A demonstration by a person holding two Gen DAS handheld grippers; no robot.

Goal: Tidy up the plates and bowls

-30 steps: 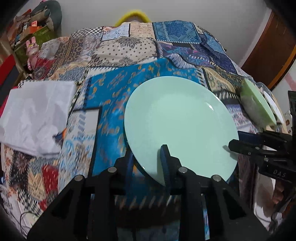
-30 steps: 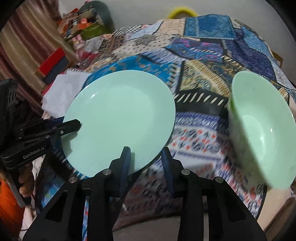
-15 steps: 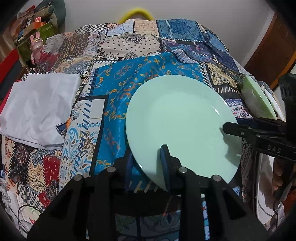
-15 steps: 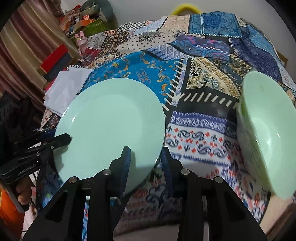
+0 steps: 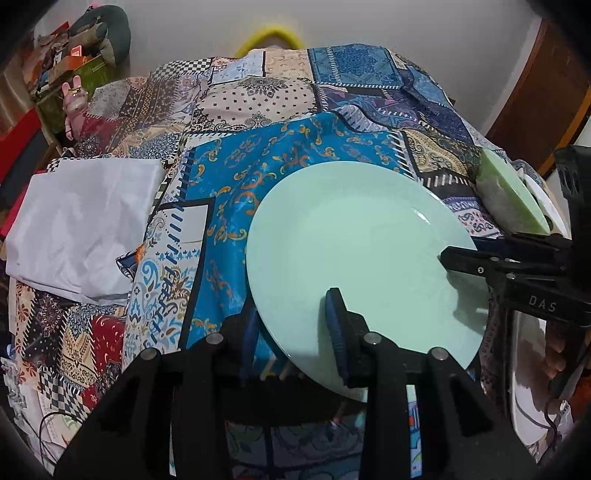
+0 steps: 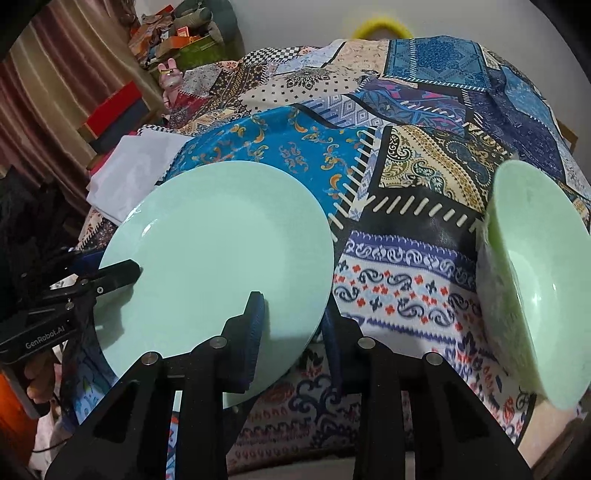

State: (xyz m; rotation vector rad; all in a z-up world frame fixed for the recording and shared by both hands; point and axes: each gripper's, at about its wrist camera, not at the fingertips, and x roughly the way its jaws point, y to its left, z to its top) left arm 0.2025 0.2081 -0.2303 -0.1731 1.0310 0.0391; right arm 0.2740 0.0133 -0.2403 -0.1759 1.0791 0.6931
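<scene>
A mint green plate point(image 5: 354, 251) hangs tilted just above the patchwork cloth point(image 5: 280, 162), with a gripper on each side of it. My left gripper point(image 5: 293, 338) straddles its near rim; its jaws are opening and the pads look just off the plate. My right gripper point(image 6: 291, 332) has the opposite rim between its fingers; its jaws are closing and the pads press on the plate. Each gripper shows at the edge of the other's view: the right gripper point(image 5: 461, 258) and the left gripper point(image 6: 122, 271). A light green bowl point(image 6: 535, 295) stands tipped on its side at the cloth's right edge.
A folded white sheet point(image 5: 81, 221) lies on the cloth to the left. Boxes and toys point(image 5: 70, 70) pile up at the back left, and a yellow ring point(image 5: 273, 33) shows behind the cloth. A wooden door point(image 5: 539, 96) stands at the right. A hand point(image 6: 40, 384) holds the left gripper.
The left gripper's fingers have spread a little around the plate's rim. The plate's rim now sits deeper between the right gripper's fingers. The bowl has not moved.
</scene>
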